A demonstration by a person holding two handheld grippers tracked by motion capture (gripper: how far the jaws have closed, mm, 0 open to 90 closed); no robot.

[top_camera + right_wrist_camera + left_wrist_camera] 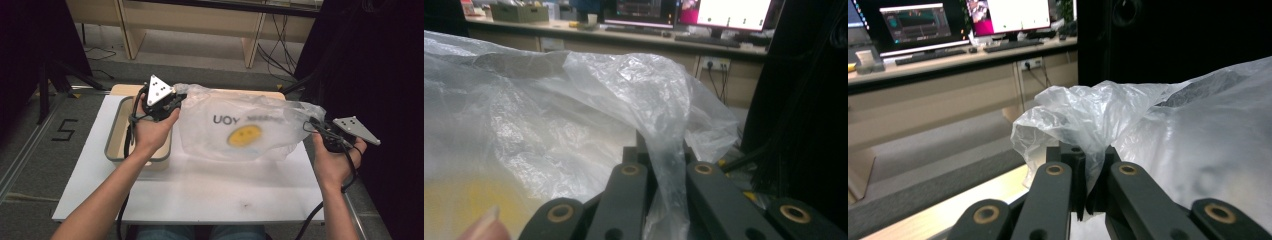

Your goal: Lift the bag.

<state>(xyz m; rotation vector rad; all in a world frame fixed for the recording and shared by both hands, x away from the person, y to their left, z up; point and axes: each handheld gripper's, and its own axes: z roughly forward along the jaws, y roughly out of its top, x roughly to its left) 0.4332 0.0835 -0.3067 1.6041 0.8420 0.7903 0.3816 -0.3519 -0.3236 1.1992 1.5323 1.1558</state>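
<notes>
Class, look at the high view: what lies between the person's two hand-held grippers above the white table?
A translucent plastic bag with a yellow smiley face and dark lettering stretches between the left gripper and the right gripper, each shut on one edge.

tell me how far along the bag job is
Done: both claws are shut on the plastic bag, the left claw on one end, the right claw on the other. In hand: the bag is held stretched above the white board. Left, likely: getting it into the bin.
</notes>
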